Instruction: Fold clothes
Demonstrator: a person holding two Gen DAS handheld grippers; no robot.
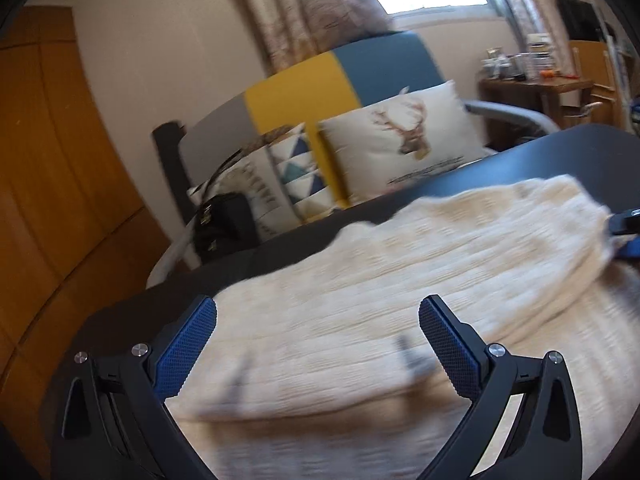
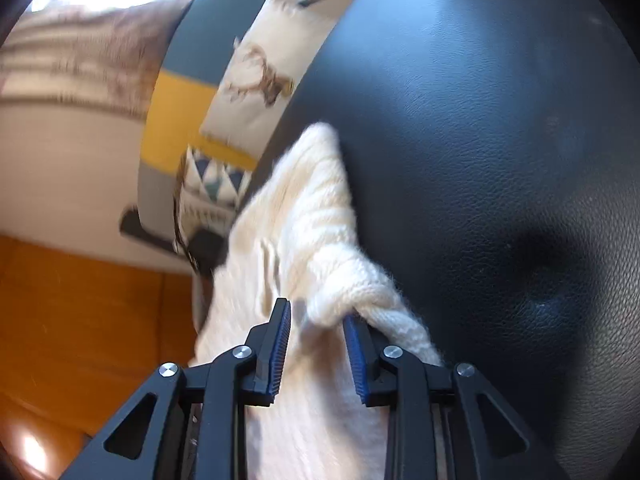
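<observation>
Taking the black table point(image 1: 540, 156) as the landmark, the far left of the left wrist view shows an orange wooden wardrobe point(image 1: 48, 184) well off the table's left end. Next comes a black handbag point(image 1: 224, 228) on the sofa point(image 1: 320, 80) just behind the table's left rear edge; the bag's top is too blurred to tell whether anything is in it. Two cushions lean on the sofa back behind the table, a triangle-patterned one point(image 1: 296, 168) and a deer-print one point(image 1: 404, 136). A cluttered wooden side table point(image 1: 536, 84) stands beyond the table's right rear corner, its small items too indistinct to name. The cream knitted sweater point(image 1: 360, 300) lies spread across the table top, covering most of its near half. The left gripper point(image 1: 318, 320) hangs above the sweater's near left part, angled down toward it, its blue pads wide apart and holding nothing. At the table's right side a tip of the right gripper point(image 1: 624, 224) meets the sweater's raised right edge. In the right wrist view, rolled well over to one side, the sweater point(image 2: 304, 216) runs from the right gripper point(image 2: 316, 316) up along the table's point(image 2: 500, 140) leathery surface. The jaws stand narrowly apart with a bunched fold of knit between them; its right pad point(image 2: 354, 344) presses the wool, while a small gap shows by the left pad.
</observation>
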